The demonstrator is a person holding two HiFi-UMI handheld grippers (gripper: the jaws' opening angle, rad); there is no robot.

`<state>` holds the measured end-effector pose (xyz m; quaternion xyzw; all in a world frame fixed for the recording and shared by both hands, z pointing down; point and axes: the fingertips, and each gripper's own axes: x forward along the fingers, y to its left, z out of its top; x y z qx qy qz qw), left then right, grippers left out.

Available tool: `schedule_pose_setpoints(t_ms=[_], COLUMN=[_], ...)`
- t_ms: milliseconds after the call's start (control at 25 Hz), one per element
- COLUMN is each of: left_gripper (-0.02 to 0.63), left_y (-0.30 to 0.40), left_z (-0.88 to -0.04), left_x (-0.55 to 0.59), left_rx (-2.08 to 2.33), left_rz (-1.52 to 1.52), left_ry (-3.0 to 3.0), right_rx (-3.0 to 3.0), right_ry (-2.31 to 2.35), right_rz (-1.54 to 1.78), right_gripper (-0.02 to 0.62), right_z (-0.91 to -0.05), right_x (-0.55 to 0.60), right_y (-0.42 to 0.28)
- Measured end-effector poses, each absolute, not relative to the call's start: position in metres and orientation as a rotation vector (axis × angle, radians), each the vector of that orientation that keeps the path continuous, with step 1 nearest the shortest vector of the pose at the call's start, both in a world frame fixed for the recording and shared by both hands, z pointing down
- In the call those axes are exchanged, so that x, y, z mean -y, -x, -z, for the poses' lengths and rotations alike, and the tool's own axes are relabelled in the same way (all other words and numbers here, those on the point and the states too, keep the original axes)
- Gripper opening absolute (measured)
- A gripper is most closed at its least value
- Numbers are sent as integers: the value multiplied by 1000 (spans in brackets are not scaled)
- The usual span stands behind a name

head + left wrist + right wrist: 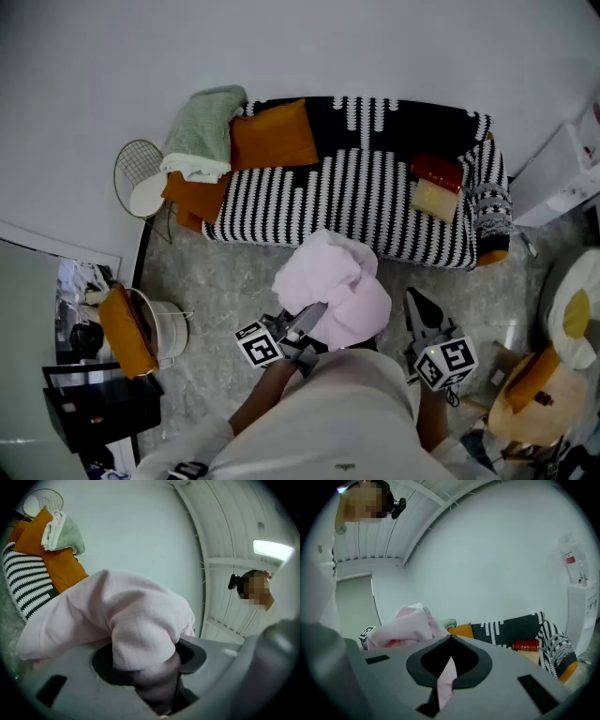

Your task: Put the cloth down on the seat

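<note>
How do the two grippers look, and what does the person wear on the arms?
The left gripper and the right gripper have grey tapered jaws with a dark rounded cut-out. Each carries a white cube printed with black square markers. The person wears a light-coloured top.

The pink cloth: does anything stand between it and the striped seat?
Nothing visible does. The pink cloth hangs before the striped seat, whose middle is bare; orange cushion and red book lie aside.
</note>
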<state>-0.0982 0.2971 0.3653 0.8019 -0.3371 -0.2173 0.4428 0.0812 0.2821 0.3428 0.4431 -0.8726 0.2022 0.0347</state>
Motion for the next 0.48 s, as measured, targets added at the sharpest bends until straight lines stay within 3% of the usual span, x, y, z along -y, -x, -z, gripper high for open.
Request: schedule_pose_setpoints(t_ms=[480], left_gripper=[210], left_y=[73], left_z=[-367], left_x=[-310], left_rx=[843], left_rz=[590], left_ry=[-1950], right_rx=[2704], right_ry=[-1357], right_rz=[-656], right_gripper=[6], right_z=[-348], right_x=[-294], right_y=[-107])
